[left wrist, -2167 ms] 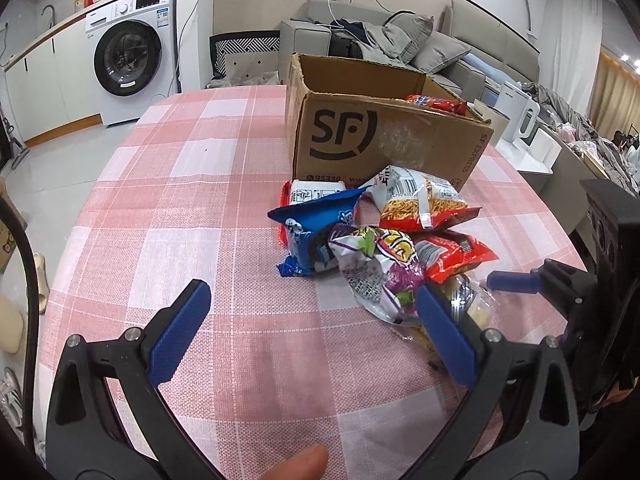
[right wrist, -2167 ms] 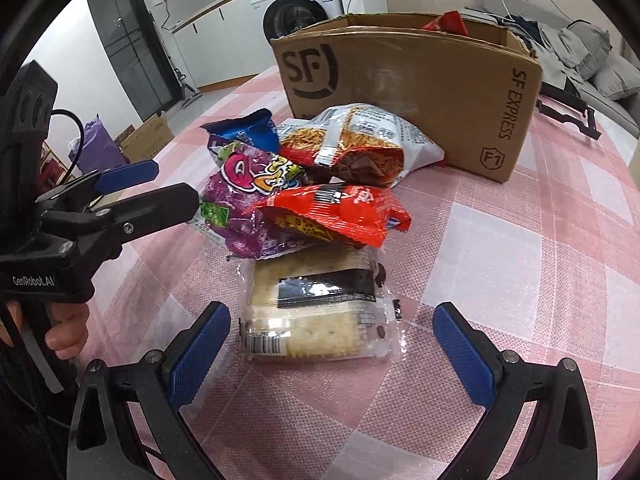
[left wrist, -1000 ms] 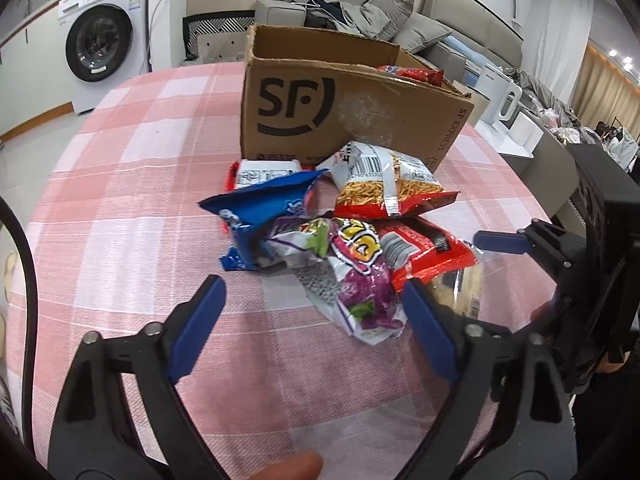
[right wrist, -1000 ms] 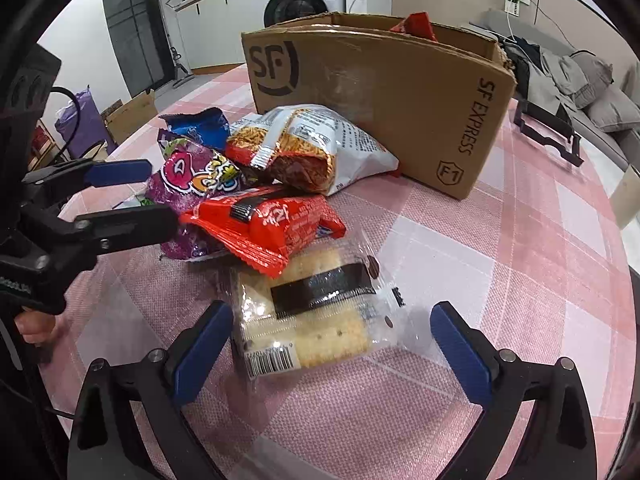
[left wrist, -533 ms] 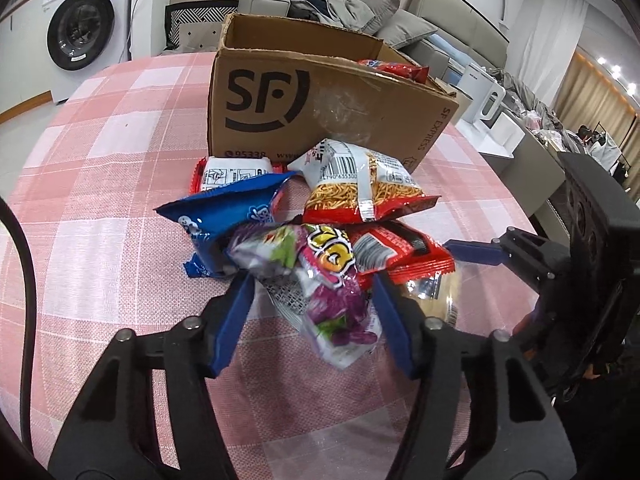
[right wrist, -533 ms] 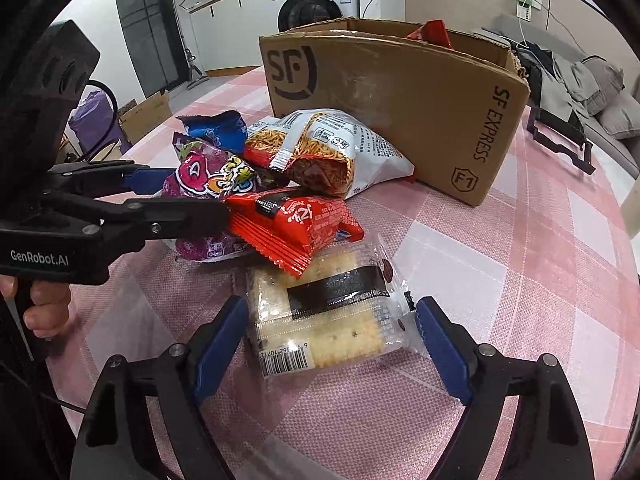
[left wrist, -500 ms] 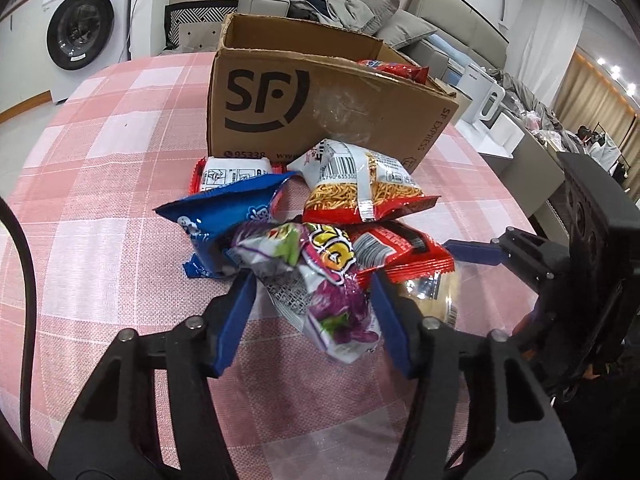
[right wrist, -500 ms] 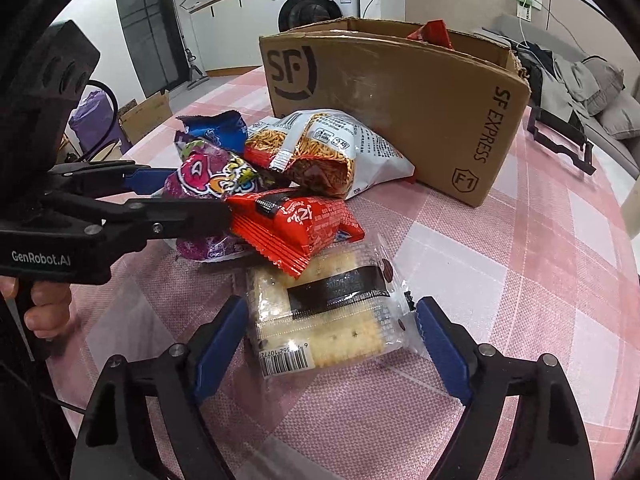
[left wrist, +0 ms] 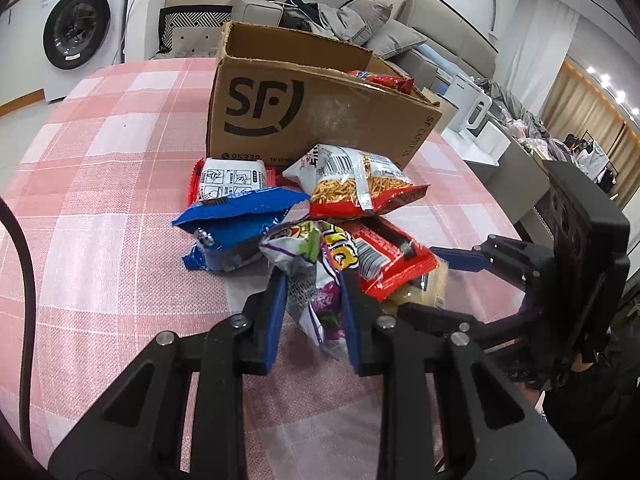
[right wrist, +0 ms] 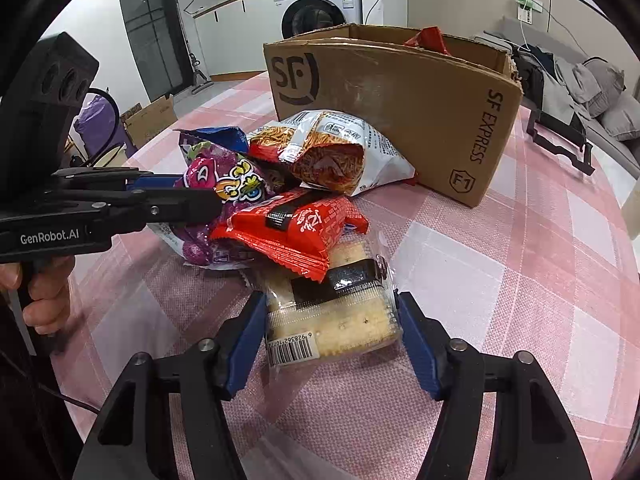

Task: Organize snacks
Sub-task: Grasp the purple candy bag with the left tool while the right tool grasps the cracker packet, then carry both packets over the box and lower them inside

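Observation:
Snack bags lie heaped on the pink checked tablecloth in front of an open cardboard box. My left gripper is closing, its blue pads pressing a purple snack bag from both sides. My right gripper is closing too, with its pads against the sides of a clear cracker pack. A red packet lies across the crackers' far end. Behind are a noodle-snack bag, a blue bag and a white-and-red packet. Another red packet sticks out of the box.
A black stand lies on the table right of the box. A washing machine and a sofa stand beyond the table. A small carton sits on the floor. A hand grips the left handle.
Both grippers came in toward the pile and narrowed from wide open. The left now squeezes the purple bag, which has crumpled upward; the right has come in against the cracker pack.

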The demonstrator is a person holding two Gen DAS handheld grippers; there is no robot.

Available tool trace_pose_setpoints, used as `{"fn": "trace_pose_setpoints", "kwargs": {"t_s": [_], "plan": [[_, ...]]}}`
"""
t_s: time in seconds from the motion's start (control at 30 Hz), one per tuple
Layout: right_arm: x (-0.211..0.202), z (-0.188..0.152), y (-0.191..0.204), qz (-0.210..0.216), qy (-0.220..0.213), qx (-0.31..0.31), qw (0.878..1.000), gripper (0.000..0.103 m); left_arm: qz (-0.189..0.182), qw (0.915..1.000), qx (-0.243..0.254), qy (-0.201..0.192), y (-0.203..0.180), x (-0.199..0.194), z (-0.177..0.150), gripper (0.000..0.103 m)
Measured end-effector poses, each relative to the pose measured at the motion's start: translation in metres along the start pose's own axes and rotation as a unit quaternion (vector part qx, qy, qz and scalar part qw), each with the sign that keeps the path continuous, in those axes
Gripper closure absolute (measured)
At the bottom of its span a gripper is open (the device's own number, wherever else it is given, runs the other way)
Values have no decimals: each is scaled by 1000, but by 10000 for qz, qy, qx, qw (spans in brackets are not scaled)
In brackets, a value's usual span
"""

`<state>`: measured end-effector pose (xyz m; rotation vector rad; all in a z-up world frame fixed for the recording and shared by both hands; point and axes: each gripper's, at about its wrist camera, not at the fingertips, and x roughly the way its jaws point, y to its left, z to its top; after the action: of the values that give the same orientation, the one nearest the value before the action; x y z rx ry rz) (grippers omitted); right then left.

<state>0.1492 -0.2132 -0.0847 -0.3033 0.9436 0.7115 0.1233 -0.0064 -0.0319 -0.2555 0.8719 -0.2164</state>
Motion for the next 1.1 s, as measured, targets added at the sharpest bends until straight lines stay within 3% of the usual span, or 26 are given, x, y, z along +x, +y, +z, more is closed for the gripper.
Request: {"fn": "trace_pose_setpoints", "kwargs": {"t_s": [0.47,0.63,1.1], "plan": [[-20,-21,-9,-140,-49,266,9995,38,-69,9998,86,-190,0,-25,-10,84],[-31,-26,-16,-264,-135,398,9988,38,-89,9995,131,-264,-2,-32,-11,90],[-55,-31,-21,-349,-453,564,9968,38,-100,9985,287,-451,-13,-53,-19,92]]}}
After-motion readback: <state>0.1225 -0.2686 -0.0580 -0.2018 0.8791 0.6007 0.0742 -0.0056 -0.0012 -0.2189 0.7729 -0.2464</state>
